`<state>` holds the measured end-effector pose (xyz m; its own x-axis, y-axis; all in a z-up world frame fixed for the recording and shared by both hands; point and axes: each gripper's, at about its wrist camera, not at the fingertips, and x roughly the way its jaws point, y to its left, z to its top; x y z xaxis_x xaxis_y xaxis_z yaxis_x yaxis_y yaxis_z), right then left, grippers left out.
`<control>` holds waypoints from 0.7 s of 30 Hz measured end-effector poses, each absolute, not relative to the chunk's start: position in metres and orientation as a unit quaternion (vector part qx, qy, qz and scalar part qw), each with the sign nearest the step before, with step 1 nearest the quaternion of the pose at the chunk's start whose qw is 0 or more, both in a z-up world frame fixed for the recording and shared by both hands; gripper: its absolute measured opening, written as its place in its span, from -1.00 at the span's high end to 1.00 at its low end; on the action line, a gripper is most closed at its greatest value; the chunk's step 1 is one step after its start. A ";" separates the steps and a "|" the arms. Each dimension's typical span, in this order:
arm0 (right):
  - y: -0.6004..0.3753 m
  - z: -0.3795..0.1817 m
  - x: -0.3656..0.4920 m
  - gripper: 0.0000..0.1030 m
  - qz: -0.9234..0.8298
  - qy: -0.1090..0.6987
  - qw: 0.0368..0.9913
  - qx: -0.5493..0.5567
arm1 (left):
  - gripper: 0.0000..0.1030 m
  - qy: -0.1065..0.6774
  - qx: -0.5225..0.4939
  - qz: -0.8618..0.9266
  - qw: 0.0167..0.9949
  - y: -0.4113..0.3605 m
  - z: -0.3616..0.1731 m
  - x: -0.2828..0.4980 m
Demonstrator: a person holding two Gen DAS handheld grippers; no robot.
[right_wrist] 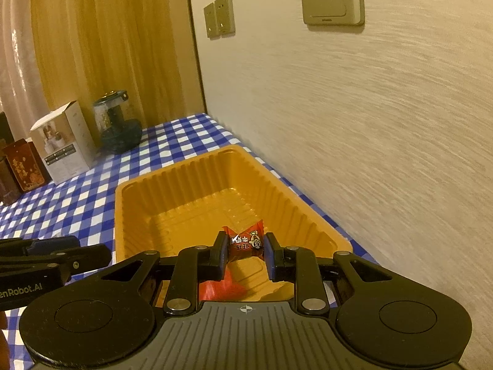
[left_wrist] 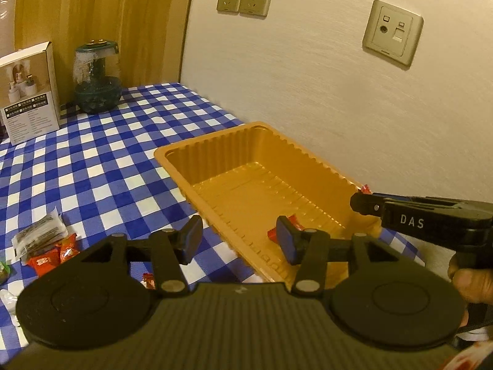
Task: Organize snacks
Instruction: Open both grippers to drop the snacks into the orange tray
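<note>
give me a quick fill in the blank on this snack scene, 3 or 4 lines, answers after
1. The right gripper is shut on a snack packet whose wrapper is ____.
2. That packet is held above the ____ plastic tray.
3. The left gripper holds nothing; its jaws are ____.
4. The tablecloth is checked in white and ____.

Missing words: red; orange; open; blue

Black tool [right_wrist: 243,254], blue pads [right_wrist: 223,254], silver screws.
</note>
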<state>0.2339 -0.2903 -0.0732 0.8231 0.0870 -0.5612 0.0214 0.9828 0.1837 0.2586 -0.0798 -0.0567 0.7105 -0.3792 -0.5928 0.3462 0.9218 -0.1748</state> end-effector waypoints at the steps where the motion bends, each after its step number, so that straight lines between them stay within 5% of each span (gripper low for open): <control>1: -0.290 -0.073 0.234 0.52 0.019 0.297 0.950 0.092 | 0.06 0.326 -0.026 -0.194 0.925 -0.079 -0.057 0.259; 7: -0.284 -0.073 0.236 0.50 0.036 0.294 0.950 0.094 | 0.06 0.327 -0.031 -0.188 0.926 -0.074 -0.056 0.259; 8: -0.283 -0.073 0.236 0.23 0.043 0.294 0.950 0.096 | 0.06 0.327 -0.031 -0.189 0.926 -0.074 -0.056 0.258; 9: -0.282 -0.073 0.237 -0.32 0.045 0.293 0.950 0.100 | 0.06 0.327 -0.031 -0.188 0.926 -0.073 -0.056 0.258; 10: -0.283 -0.073 0.237 -0.49 0.045 0.291 0.950 0.106 | 0.06 0.327 -0.031 -0.187 0.926 -0.074 -0.056 0.258; 21: -0.283 -0.071 0.236 -0.53 0.036 0.283 0.951 0.117 | 0.06 0.330 -0.031 -0.179 0.926 -0.065 -0.056 0.255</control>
<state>0.2356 -0.2834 -0.0707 0.8376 0.1345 -0.5294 -0.0026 0.9702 0.2423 0.2554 -0.0649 -0.0561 0.7185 -0.3516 -0.6001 0.3109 0.9342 -0.1752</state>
